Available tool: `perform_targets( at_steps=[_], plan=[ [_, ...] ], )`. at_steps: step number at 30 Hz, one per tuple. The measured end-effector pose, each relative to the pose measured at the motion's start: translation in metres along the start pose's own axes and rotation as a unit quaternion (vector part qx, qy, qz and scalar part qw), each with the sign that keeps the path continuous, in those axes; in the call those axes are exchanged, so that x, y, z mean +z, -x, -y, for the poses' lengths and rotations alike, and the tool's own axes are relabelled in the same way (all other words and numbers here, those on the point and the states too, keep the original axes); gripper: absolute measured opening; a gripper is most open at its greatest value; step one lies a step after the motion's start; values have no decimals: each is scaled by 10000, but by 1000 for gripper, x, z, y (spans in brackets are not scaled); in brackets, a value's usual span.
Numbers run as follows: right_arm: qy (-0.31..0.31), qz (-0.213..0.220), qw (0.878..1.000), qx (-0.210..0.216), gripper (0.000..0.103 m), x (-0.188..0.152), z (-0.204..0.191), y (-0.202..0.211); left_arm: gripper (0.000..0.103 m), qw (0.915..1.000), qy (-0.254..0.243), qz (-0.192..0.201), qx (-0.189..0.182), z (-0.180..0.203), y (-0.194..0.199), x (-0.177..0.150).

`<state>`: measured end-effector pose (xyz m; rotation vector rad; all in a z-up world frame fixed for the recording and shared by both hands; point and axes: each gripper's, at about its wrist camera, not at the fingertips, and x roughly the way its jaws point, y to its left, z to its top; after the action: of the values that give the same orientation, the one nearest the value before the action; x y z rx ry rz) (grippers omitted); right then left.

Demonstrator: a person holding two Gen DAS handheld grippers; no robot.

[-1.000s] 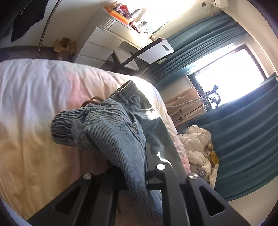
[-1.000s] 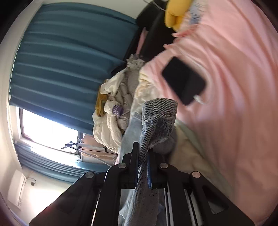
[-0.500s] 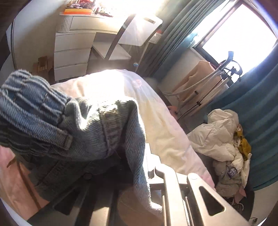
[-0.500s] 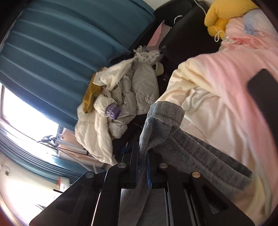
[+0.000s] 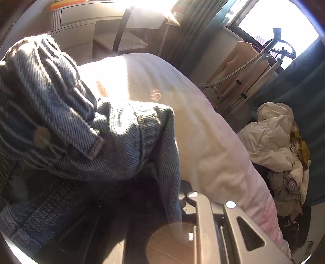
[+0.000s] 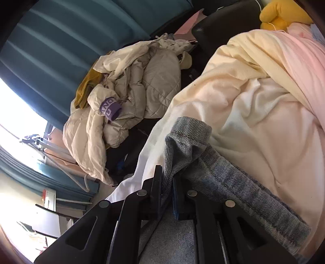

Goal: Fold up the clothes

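Observation:
A pair of blue denim jeans (image 5: 85, 142) hangs bunched over my left gripper (image 5: 178, 195), waistband, belt loop and button close to the lens. The denim hides the left finger; the gripper is shut on the cloth. In the right wrist view, my right gripper (image 6: 167, 182) is shut on a hemmed edge of the same jeans (image 6: 186, 142), which trail back to the right over the cream and pink bedcover (image 6: 264, 121). The bedcover also shows in the left wrist view (image 5: 182, 113).
A heap of cream padded jackets (image 6: 126, 97) with a mustard cloth lies on the floor beside the bed, also in the left wrist view (image 5: 278, 146). Teal curtains (image 6: 50, 50), a window, a clothes rack (image 5: 264, 67), white drawers (image 5: 81, 30), and a yellow plush (image 6: 282, 14).
Both grippers have swung with the jeans still gripped. The waistband has come up close to the left camera. The black phone on the bed has left the right view.

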<state>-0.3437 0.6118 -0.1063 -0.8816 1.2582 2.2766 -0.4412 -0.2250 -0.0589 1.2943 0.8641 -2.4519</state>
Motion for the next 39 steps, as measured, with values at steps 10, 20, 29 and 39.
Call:
perform_targets(
  at_steps=[10,20,29,39],
  plan=[
    [390,-176,9975,564,15,-31,24,77,65,9964,-56,233,-811,-60,108,-71],
    [-579,-571,9906,1096,21,-80,81,131,65,9745,1757,-60,-1393,-189,130,-106],
    [-1195,-859,9828,1113,62,-107,91,105,63,9744,1586,76,-1593,-190,97,-92],
    [-1214,-1118,9763,1401,66,-148,78,109,43,9770,1749,174,-1207,-189,58,-73]
  ],
)
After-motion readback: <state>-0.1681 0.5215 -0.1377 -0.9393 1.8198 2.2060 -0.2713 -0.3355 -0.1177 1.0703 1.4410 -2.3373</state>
